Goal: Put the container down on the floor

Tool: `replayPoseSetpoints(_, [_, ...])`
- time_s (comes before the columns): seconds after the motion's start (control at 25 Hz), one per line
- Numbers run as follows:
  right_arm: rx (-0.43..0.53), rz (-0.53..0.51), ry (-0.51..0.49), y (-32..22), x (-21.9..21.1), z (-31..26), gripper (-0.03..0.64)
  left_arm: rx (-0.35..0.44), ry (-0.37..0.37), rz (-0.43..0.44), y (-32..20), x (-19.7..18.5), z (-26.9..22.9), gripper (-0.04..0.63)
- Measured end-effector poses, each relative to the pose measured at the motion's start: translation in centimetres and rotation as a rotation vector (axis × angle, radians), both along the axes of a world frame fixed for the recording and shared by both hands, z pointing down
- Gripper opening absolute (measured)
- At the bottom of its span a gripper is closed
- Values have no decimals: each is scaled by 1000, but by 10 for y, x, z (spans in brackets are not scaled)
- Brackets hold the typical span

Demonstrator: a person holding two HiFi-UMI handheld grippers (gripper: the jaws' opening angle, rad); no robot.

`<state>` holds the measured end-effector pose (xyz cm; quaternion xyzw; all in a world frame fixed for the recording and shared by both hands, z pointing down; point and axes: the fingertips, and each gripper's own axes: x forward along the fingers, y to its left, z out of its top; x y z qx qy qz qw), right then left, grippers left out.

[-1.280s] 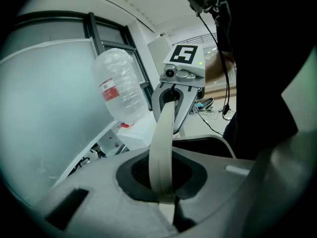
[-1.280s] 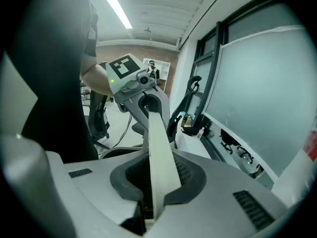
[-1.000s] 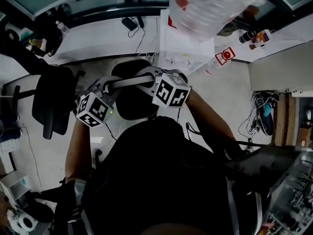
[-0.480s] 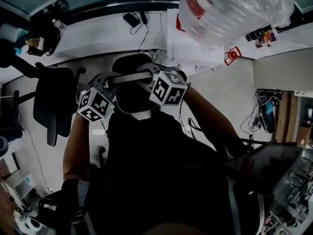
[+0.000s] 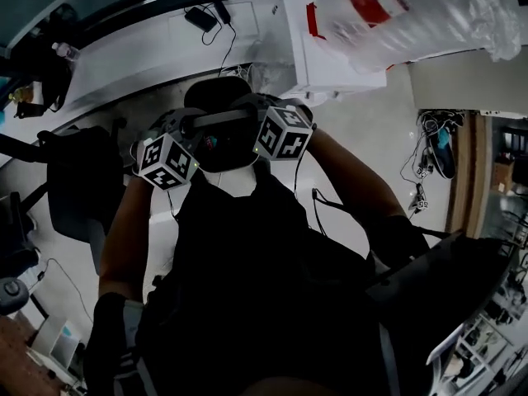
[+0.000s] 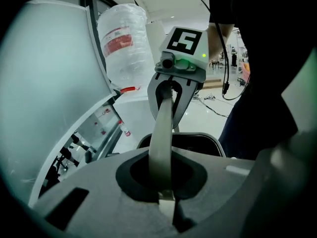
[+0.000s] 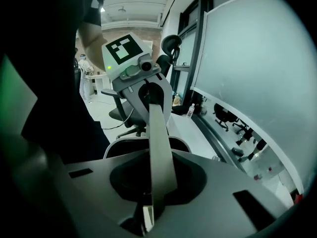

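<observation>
A dark round container [image 5: 216, 143] with a pale rim hangs under a grey strap handle [image 5: 219, 119], over the light floor in front of the person. My left gripper [image 5: 186, 127] and right gripper [image 5: 252, 112] are both shut on that handle, one at each end. In the left gripper view the handle [image 6: 163, 133] runs from my left gripper [image 6: 166, 208] up to the right gripper [image 6: 174, 86], with the container's rim [image 6: 208, 139] below. The right gripper view mirrors this: handle [image 7: 159, 143], right gripper [image 7: 147, 211], left gripper [image 7: 148, 90]. I cannot tell whether the container's base touches the floor.
A big plastic-wrapped water bottle [image 5: 404, 11] sits on a white cabinet [image 5: 330, 60] just beyond the container. A black office chair [image 5: 78, 192] stands at the left, and a white desk [image 5: 157, 52] runs behind it. Cables [image 5: 433, 151] lie on the floor at the right.
Both grippers and the container have drifted a little up the head view toward the white cabinet. The view itself has swung, and the grip on the handle is unchanged.
</observation>
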<state>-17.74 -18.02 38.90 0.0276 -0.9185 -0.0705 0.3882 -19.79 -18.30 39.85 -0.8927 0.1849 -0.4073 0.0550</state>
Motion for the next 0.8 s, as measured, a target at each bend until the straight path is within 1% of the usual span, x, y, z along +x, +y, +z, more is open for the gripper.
replayPoseSetpoints(0.16, [-2, -2, 68, -15, -15, 37, 35, -15, -15, 24, -15, -17, 34, 12])
replayPoseSetpoints(0.36, [-41, -2, 104, -22, -20, 88, 35, -63, -43, 37, -21, -23, 87, 12])
replayPoseSetpoints(0.52, [-48, -9, 149, -29, -25, 133, 35, -71, -57, 38, -27, -29, 131, 12])
replayPoseSetpoints(0.64, [-63, -2, 171, -29, -30, 166, 35, -107, -72, 45, -26, -36, 163, 12])
replayPoseSetpoints(0.8, [-81, 2, 202, -29, -36, 213, 35, -135, -79, 52, -27, -42, 215, 12])
